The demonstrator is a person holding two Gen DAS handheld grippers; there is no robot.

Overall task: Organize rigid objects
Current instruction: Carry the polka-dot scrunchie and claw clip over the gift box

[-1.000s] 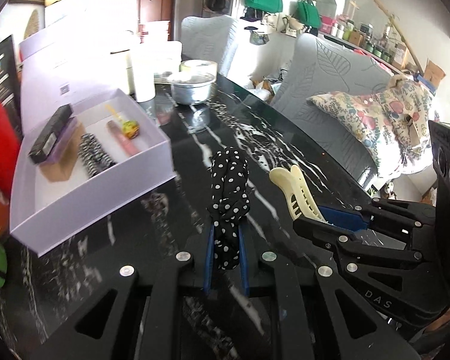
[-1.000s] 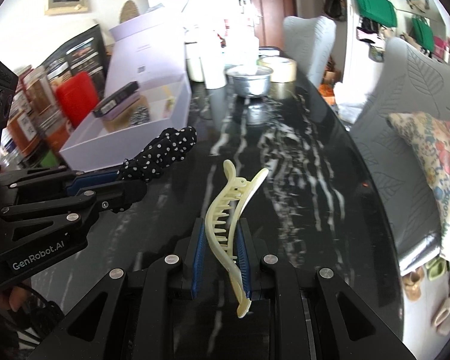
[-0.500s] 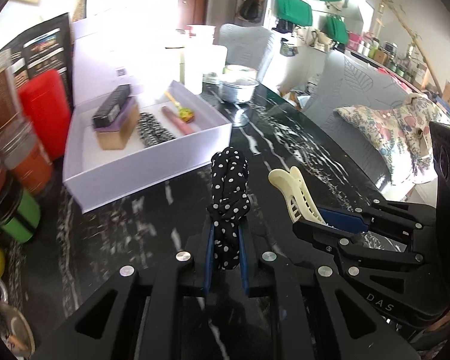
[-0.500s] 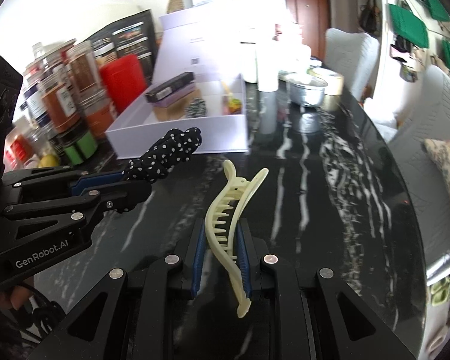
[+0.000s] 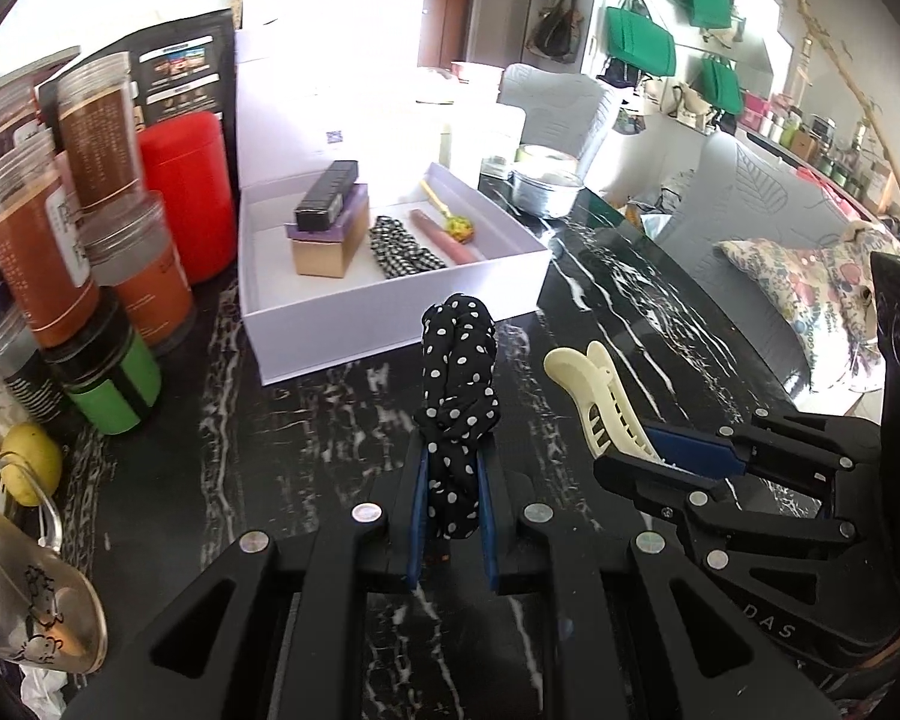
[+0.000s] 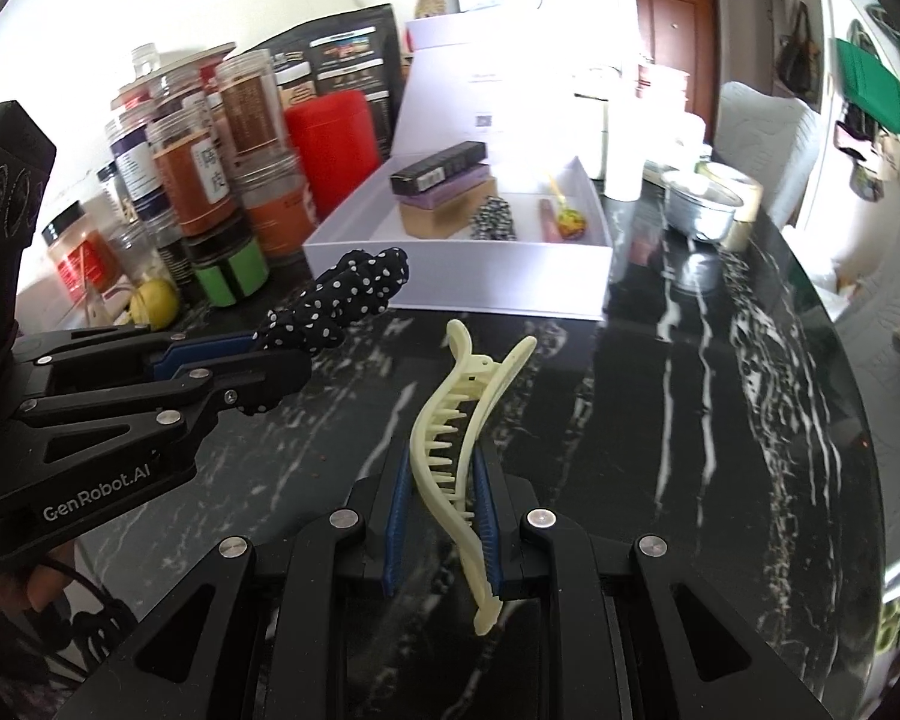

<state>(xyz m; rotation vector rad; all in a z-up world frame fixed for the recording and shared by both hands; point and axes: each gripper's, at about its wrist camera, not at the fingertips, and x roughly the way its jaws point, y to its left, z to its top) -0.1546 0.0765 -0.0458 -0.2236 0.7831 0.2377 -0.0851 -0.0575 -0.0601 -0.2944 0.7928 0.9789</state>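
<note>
Left gripper [image 5: 450,516]: closed on a black polka-dot scrunchie [image 5: 457,414], which is pinched between the blue pads [image 5: 417,516] and stands up out of the jaws, clear of the table.

Right gripper [image 6: 441,516]: clamped on a cream hair claw clip [image 6: 459,450], which is held edge-on between the pads with its toothed side toward the left and its hinge end pointing forward.

Relation of the two: both tools are carried side by side above the black marble table [image 6: 720,420], near each other but apart.

Destination: a white open box [image 5: 402,312] is seen just ahead, with its lid raised behind it; a stack of small boxes [image 5: 330,228], a checked hair tie [image 5: 402,246], a pink tube [image 5: 444,237] and what appears to be a small yellow-handled item, too small to name, are laid inside.

Surroundings: jars and canisters [image 5: 90,252] are stood to the left of the box, and a metal bowl [image 5: 546,192] beyond it.

Step in hand: transport is judged to be under way, with both items lifted and not yet released.

Next move: each load is to be brought over the near wall of the box, lowered onto bare floor beside the items already there, and let go; the scrunchie is expected to sag, the clip to drop rigidly.
</note>
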